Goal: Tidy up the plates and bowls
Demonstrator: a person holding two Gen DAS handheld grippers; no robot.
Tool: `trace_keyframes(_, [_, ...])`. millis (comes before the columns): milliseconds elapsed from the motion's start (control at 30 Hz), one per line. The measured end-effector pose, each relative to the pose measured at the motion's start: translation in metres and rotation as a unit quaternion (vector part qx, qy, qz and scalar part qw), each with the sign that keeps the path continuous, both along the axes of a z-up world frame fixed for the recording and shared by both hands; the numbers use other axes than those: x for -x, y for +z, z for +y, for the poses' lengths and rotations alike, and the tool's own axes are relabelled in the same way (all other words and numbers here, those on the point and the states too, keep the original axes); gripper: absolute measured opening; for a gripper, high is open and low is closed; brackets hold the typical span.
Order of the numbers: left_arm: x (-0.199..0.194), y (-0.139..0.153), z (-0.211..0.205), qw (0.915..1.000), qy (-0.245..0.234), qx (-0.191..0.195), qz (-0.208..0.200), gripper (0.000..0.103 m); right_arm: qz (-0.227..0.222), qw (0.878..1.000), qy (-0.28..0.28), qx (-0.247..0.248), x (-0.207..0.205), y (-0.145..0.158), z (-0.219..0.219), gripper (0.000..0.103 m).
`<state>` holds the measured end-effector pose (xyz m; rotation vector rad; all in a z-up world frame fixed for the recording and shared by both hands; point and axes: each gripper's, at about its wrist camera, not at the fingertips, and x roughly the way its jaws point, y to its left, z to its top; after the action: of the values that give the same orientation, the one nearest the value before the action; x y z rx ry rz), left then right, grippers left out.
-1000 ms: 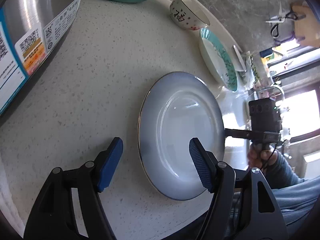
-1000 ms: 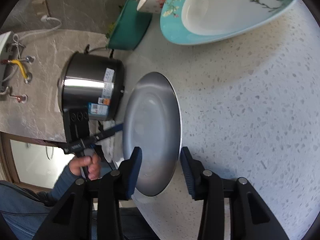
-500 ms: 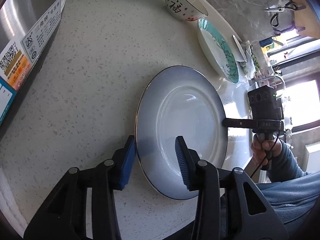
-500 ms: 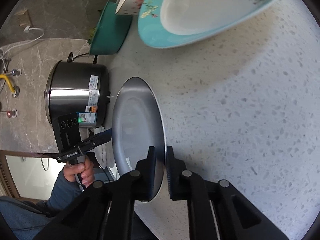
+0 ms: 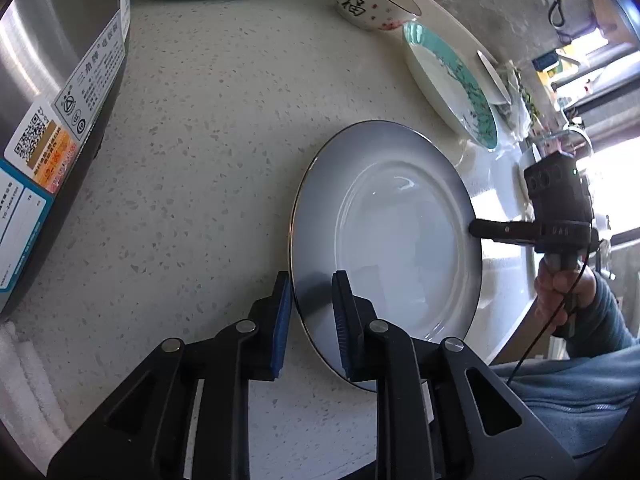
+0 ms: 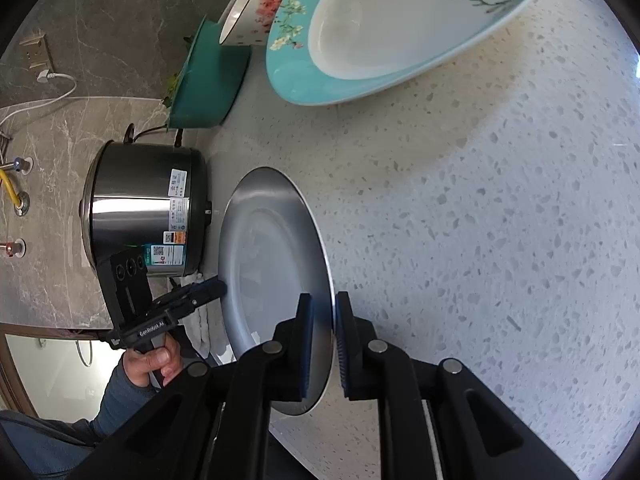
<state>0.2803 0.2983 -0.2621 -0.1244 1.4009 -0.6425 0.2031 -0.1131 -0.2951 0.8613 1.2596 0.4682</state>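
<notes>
A grey-blue plate (image 5: 392, 232) with a dark rim lies on the speckled white counter (image 5: 192, 152). My left gripper (image 5: 310, 316) is shut on its near rim, one pad under, one on top. My right gripper (image 6: 322, 344) is shut on the opposite rim of the same plate (image 6: 268, 264); it also shows in the left wrist view (image 5: 480, 230). A teal plate with flowers (image 6: 392, 28) and a white bowl with red flowers (image 6: 256, 12) lie further along the counter.
A steel rice cooker (image 6: 140, 216) stands by the grey-blue plate, close at the left in the left wrist view (image 5: 52, 92). A teal basin (image 6: 208, 80) sits behind it by the grey marble wall. A white cloth (image 5: 24, 384) lies beside the cooker.
Both grippers went from open around the plate's rim to shut on it. The left one moved in toward the rim as it closed.
</notes>
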Motion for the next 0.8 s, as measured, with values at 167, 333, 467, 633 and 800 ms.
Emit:
trace_keyframes(167, [0.002,-0.001,0.001,1.0000,0.003,0.003,0.003,0.018,0.001,1.000,-0.008,-0.002,-0.001,-0.001,0.002,0.014])
trace_keyframes(333, [0.002,-0.001,0.002,1.0000,-0.004,0.002,0.005,0.017,0.001,1.000,-0.007,-0.002,0.000,-0.001,0.003,0.014])
trace_keyframes(467, [0.001,-0.002,0.001,1.0000,-0.001,0.003,0.008,0.017,-0.001,1.000,-0.014,-0.002,0.000,0.001,0.004,0.014])
trace_keyframes(633, [0.004,0.004,-0.006,1.0000,-0.003,0.004,0.007,0.017,-0.008,1.000,-0.024,0.000,0.002,0.008,0.001,0.014])
trace_keyframes(800, [0.008,0.019,-0.022,0.9998,-0.017,0.009,0.002,0.017,-0.008,0.999,-0.043,0.005,0.011,0.016,-0.011,0.014])
